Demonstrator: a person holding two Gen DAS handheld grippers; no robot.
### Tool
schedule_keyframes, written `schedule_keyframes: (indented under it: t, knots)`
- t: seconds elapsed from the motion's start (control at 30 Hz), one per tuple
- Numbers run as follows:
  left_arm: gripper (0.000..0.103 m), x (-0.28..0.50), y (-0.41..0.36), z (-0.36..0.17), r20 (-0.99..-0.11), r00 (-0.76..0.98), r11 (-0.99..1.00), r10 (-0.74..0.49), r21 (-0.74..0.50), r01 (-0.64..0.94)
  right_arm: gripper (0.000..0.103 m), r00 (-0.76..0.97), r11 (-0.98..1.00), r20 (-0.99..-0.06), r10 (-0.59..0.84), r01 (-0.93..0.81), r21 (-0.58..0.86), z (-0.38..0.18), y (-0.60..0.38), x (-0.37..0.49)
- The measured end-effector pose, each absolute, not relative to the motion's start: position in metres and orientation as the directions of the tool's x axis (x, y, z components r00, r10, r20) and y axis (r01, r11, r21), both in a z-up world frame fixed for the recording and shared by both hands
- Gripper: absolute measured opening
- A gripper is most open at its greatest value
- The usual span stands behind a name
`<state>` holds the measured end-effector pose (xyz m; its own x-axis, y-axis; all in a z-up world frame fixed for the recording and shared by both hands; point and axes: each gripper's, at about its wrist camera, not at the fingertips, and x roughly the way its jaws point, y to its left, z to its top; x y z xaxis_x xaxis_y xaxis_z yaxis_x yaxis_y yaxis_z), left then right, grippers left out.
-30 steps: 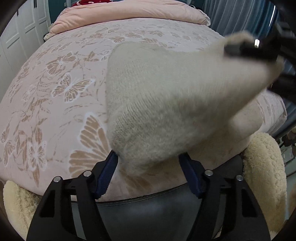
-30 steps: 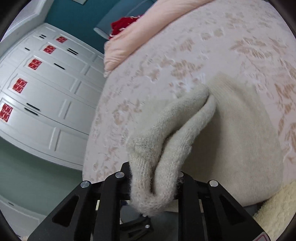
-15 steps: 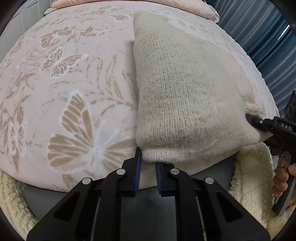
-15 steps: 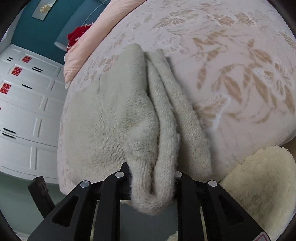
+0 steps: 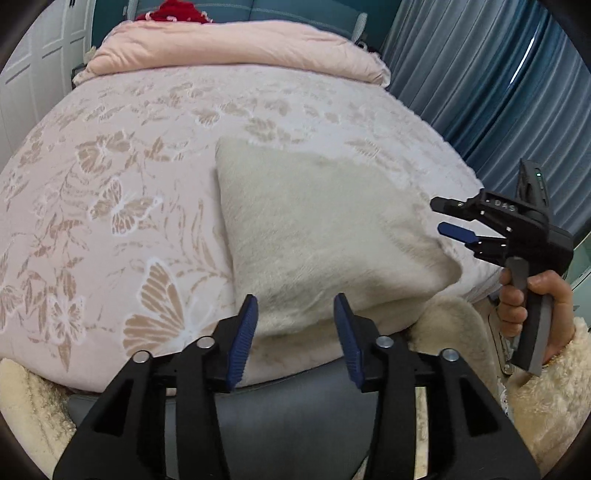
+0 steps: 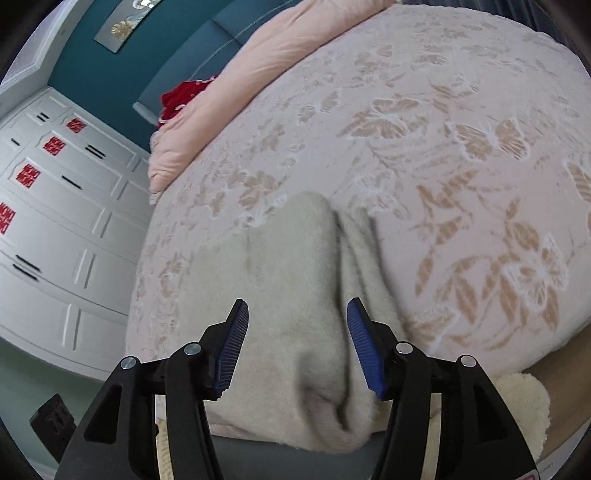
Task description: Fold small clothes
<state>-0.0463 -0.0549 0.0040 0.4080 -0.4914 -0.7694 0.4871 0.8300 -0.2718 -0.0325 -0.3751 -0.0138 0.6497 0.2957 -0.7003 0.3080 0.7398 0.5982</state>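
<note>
A cream knitted garment (image 5: 317, 236) lies folded flat on the pink butterfly-print bed (image 5: 110, 184), near its front edge. My left gripper (image 5: 295, 317) is open and empty, its blue pads just short of the garment's near edge. My right gripper (image 5: 448, 218) shows at the right of the left wrist view, open, just off the garment's right corner. In the right wrist view the right gripper (image 6: 295, 325) is open above the garment's folded end (image 6: 295, 288), holding nothing.
A rolled pink duvet (image 5: 236, 48) lies at the bed's head, with a red item (image 5: 173, 11) behind it. Blue curtains (image 5: 498, 92) hang at the right. White wardrobe doors (image 6: 55, 221) stand beside the bed. A fluffy cream sleeve (image 5: 546, 387) covers the person's arm.
Both grippers have let go of the garment, opened and drawn back. The garment, held up a second ago, now lies flat on the bed.
</note>
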Motion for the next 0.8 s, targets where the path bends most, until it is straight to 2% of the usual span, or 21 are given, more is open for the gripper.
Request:
schedule_keyframes:
  t: [0.03, 0.07, 0.2, 0.27, 0.3, 0.33, 0.4, 0.43, 0.47, 0.5, 0.6, 0.7, 0.77, 0.8]
  knots:
    - [0.063, -0.045, -0.057, 0.01, -0.76, 0.434, 0.837, -0.483, -0.257, 0.483, 0.055, 0.653, 0.741, -0.681, 0.332, 0.266, 0.616, -0.007, -0.368, -0.024]
    - [0.065, -0.043, -0.059, 0.013, -0.756, 0.443, 0.841, -0.482, -0.256, 0.477, 0.049, 0.648, 0.751, -0.672, 0.357, 0.229, 0.619, -0.001, -0.36, -0.015]
    - [0.065, -0.022, -0.069, -0.004, -0.807, 0.402, 0.873, -0.433, -0.264, 0.409, 0.01, 0.57, 0.834, -0.728, 0.382, 0.128, 0.537, -0.004, -0.318, 0.019]
    - [0.064, -0.016, -0.07, -0.014, -0.838, 0.383, 0.895, -0.389, -0.244, 0.374, 0.007, 0.509, 0.883, -0.814, 0.281, 0.195, 0.427, -0.036, -0.323, 0.029]
    - [0.065, -0.016, -0.067, -0.016, -0.842, 0.382, 0.899, -0.382, -0.242, 0.366, 0.0, 0.46, 0.906, -0.869, 0.18, 0.267, 0.328, -0.06, -0.335, 0.031]
    - [0.065, -0.016, -0.064, -0.016, -0.839, 0.387, 0.9, -0.382, -0.243, 0.363, 0.0, 0.423, 0.902, -0.893, 0.153, 0.31, 0.301, -0.086, -0.351, 0.029]
    - [0.065, -0.017, -0.056, -0.015, -0.834, 0.407, 0.905, -0.372, -0.227, 0.36, 0.0, 0.482, 0.787, -0.831, 0.277, 0.382, 0.484, -0.098, -0.381, 0.016]
    - [0.065, -0.018, -0.053, -0.015, -0.837, 0.41, 0.907, -0.362, -0.216, 0.362, 0.0, 0.489, 0.77, -0.827, 0.277, 0.401, 0.496, -0.086, -0.381, 0.012]
    - [0.065, -0.018, -0.05, -0.016, -0.84, 0.413, 0.91, -0.352, -0.204, 0.361, 0.005, 0.503, 0.8, -0.828, 0.248, 0.376, 0.468, -0.066, -0.371, 0.011]
    - [0.068, -0.018, -0.048, -0.017, -0.843, 0.417, 0.914, -0.34, -0.192, 0.357, 0.005, 0.523, 0.831, -0.814, 0.253, 0.313, 0.46, -0.048, -0.354, 0.011]
    - [0.07, -0.02, -0.043, -0.021, -0.847, 0.421, 0.92, -0.324, -0.179, 0.349, 0.005, 0.524, 0.853, -0.755, 0.395, 0.096, 0.513, -0.013, -0.291, 0.018]
    - [0.07, -0.021, -0.046, -0.026, -0.865, 0.41, 0.924, -0.29, -0.142, 0.356, 0.005, 0.461, 0.894, -0.789, 0.406, -0.021, 0.447, -0.017, -0.233, 0.034]
    - [0.071, -0.023, -0.045, -0.024, -0.866, 0.411, 0.924, -0.286, -0.135, 0.358, 0.005, 0.344, 0.926, -0.865, 0.366, -0.044, 0.375, -0.053, -0.202, 0.046]
    - [0.075, -0.024, -0.044, -0.023, -0.863, 0.418, 0.924, -0.285, -0.132, 0.358, 0.001, 0.302, 0.945, -0.896, 0.324, -0.061, 0.321, -0.072, -0.191, 0.045]
